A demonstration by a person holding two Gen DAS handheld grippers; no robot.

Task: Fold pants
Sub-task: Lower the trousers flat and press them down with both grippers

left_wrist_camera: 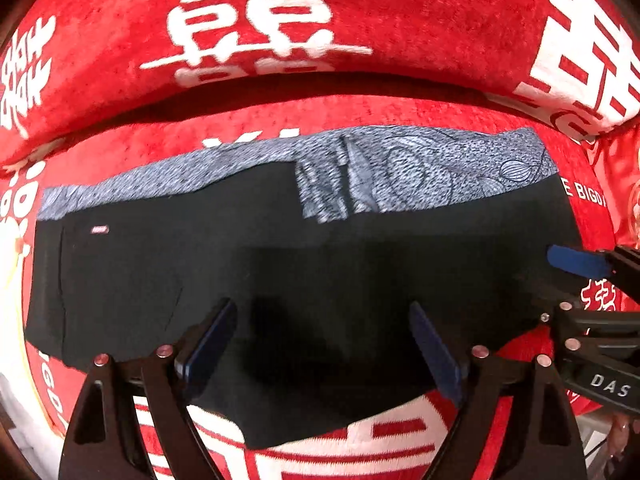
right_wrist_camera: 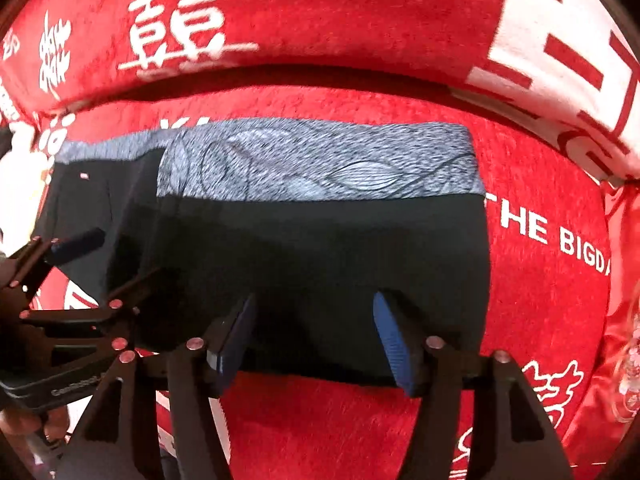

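Black pants [left_wrist_camera: 280, 264] with a grey patterned waistband [left_wrist_camera: 400, 168] lie flat on a red sofa seat. They also show in the right wrist view [right_wrist_camera: 320, 248], with the waistband [right_wrist_camera: 320, 160] at the far edge. My left gripper [left_wrist_camera: 324, 344] is open, its blue-padded fingers spread just above the near part of the black cloth, holding nothing. My right gripper [right_wrist_camera: 316, 332] is open over the near hem, empty. The right gripper's blue fingertip [left_wrist_camera: 576, 262] shows at the right edge of the left wrist view. The left gripper [right_wrist_camera: 76, 244] shows at the left of the right wrist view.
The red sofa cover [right_wrist_camera: 540, 300] has white characters and the words "THE BIGDA". The sofa backrest [left_wrist_camera: 320, 20] rises behind the pants. A red cushion edge [right_wrist_camera: 624, 320] stands at the right.
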